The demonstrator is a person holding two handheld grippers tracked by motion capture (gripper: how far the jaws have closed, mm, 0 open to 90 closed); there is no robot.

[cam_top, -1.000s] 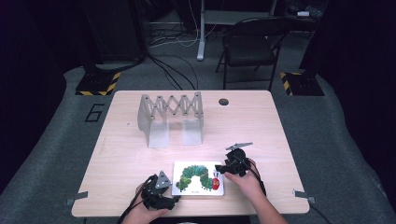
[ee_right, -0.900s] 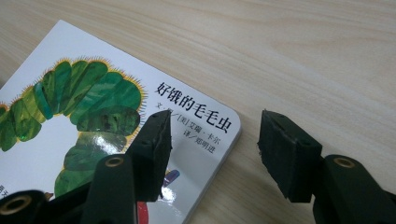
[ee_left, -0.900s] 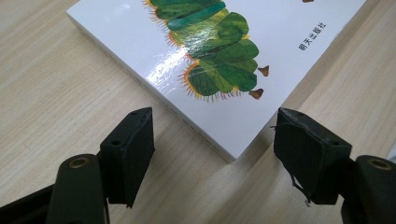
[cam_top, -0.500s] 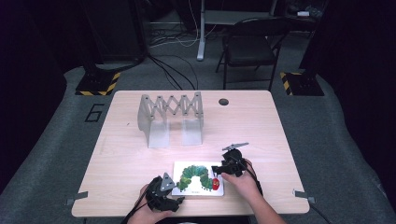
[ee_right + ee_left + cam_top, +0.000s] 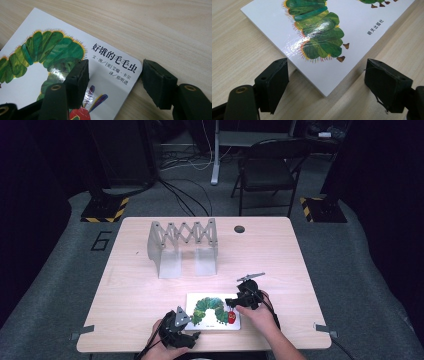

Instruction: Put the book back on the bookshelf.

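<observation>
A white book (image 5: 212, 311) lies on a pale, light-brown wood-grain table (image 5: 125, 285); its glossy cover shows a caterpillar in mottled greens, fringed with yellow-orange bristles, with small brown feet, a red head and black printed characters. Two black grippers, the left gripper (image 5: 196, 334) and the right gripper (image 5: 229, 302), have matte black pads. A silver-grey folding rack (image 5: 183, 241) stands behind.

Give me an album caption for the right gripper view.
Open right gripper poised over the corner of a caterpillar picture book on a wooden table.

Glossy book (image 5: 352, 32), matt wooden table (image 5: 239, 47)
</observation>
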